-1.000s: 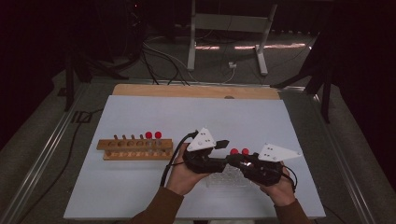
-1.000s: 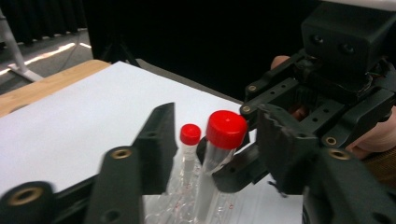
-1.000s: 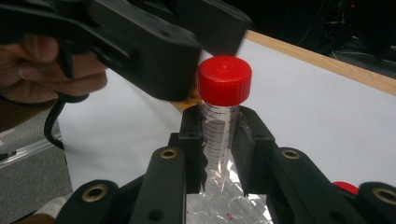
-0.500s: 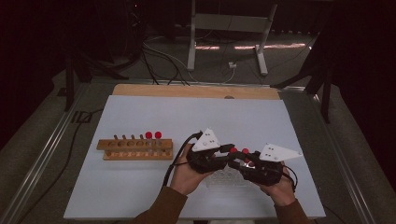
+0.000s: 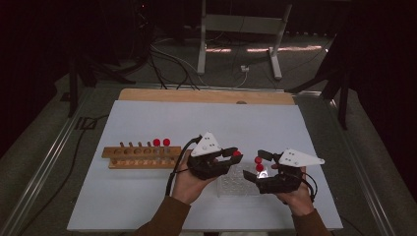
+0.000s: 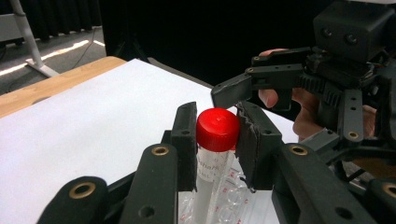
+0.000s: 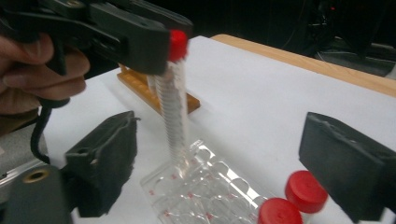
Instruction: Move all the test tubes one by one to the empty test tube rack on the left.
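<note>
With my left claw [image 6: 215, 140] clamped on the red cap of a clear tube [image 6: 205, 186], the tube hangs upright, long axis approx. vertical, its lower end at the clear well tray [image 7: 205, 191] on the white table [image 5: 147, 123]. From the right gripper view the tube [image 7: 173, 112] tilts slightly; I cannot tell if the tip rests in a well or just above one.

Key relation: the wooden rack [image 5: 140, 157] lies to the left of my left claw [image 5: 231, 155] in the high view, near but apart. Two red-capped tubes [image 5: 161, 143] stand at the rack's right end; open holes run along it to the left. My judgement: next move carries the held tube left to a free hole, axis kept vertical, then straight down. The left hand is the nearer to the rack, so the left does the carry.

Right claw [image 5: 259, 167]: jaws apart, nothing between the pads; they have just been opening. Two more red-capped tubes [image 7: 292, 200] stand in the tray just beside its right pad.

Hand pose: left hand [image 5: 189, 179] comes up from the bottom edge, palm under the gripper body, claw pointing right and fwd. over the tray. Right hand [image 5: 297, 194] holds its gripper beside the tray's right side, claw pointing left toward mine.

Risk, est.: tilt at insertion could catch the tube tip on the hole rim.
</note>
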Motion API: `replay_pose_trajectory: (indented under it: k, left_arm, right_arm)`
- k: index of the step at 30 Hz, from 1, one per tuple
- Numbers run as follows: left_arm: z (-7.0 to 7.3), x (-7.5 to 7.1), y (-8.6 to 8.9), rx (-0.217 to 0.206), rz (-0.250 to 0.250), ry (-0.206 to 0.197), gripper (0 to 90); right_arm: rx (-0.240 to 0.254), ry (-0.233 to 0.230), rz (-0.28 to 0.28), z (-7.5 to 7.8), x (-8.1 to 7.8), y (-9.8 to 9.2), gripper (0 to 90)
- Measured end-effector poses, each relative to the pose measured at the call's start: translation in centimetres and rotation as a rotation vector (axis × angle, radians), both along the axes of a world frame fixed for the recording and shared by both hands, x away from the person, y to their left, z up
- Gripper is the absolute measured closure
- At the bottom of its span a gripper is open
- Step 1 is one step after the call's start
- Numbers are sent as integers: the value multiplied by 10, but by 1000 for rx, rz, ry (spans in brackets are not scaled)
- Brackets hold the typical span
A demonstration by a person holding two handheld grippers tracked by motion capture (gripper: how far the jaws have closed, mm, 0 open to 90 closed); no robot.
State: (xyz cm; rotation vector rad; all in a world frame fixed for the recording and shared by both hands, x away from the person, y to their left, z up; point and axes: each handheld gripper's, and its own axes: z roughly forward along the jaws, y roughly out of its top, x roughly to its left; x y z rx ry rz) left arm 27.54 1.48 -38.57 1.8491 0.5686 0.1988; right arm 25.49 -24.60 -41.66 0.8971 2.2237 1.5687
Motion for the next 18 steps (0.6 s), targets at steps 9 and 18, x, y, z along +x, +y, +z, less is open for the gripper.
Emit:
replay_pose_trajectory:
  k: [9,18]
  left_arm:
    - [1,2,19,-31,33,8,710]
    - [4,3,39,-55,72,7,709]
  right_arm:
    - [-8,3,-45,-4,3,-10,0]
    - [-1,3,-64,-6,4,-17,0]
